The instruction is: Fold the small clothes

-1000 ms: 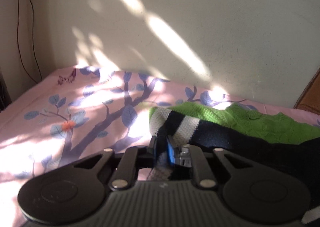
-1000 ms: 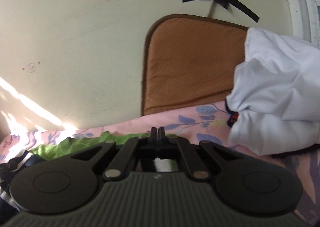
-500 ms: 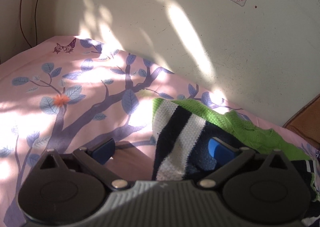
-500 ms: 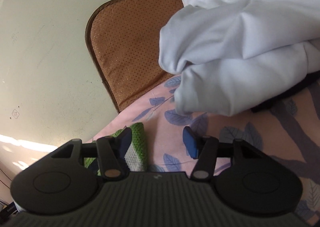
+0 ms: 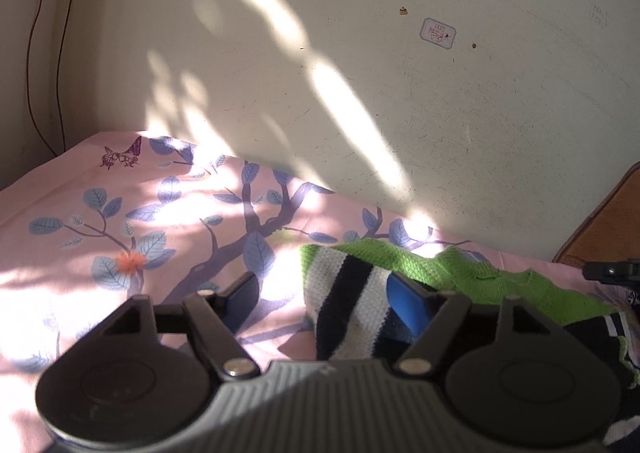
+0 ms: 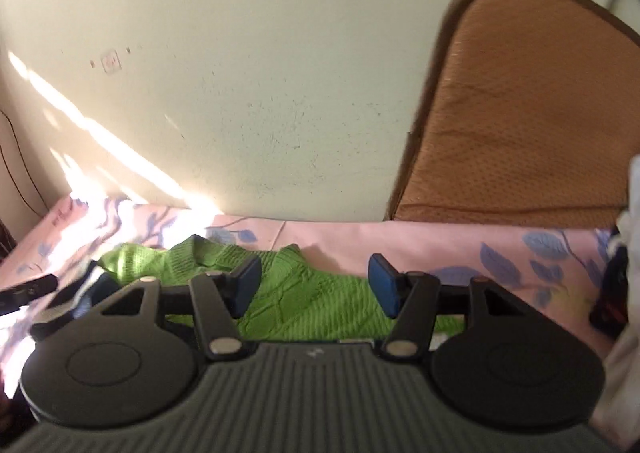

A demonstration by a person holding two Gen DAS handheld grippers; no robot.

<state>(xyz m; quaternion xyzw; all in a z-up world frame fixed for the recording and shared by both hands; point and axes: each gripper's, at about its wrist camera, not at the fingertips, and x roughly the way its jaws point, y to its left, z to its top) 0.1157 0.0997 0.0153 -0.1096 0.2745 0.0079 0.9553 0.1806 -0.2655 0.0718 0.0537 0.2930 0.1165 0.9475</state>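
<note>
A: Nearest to me, what do the tongs show?

B: My left gripper (image 5: 326, 295) stands released, its blue pads (image 5: 408, 303) apart. Its jaws have just been closing in from a wider spread, and the striped end of the green knitted sweater (image 5: 448, 273) lies between them, unpressed. My right gripper (image 6: 314, 285) is likewise released; its jaws have just been opening, and the green knit (image 6: 304, 301) lies beneath the gap, touched by neither pad.

A: Where is the garment itself?

B: It lies flat on the pink bedsheet (image 5: 120, 221), which is printed with blue leaves and branches. In the left wrist view the black-and-white striped part (image 5: 344, 301) sits nearest, the green body runs off to the right. In the right wrist view the neckline lies towards the wall.

A: And beyond it?

B: A brown cushion (image 6: 532, 113) leans upright against the cream wall (image 6: 260, 73), to the right of the sweater. White cloth (image 6: 634, 193) shows at the right edge. Sunlight streaks cross wall and sheet; a thin cable (image 5: 30, 53) hangs in the far left corner.
</note>
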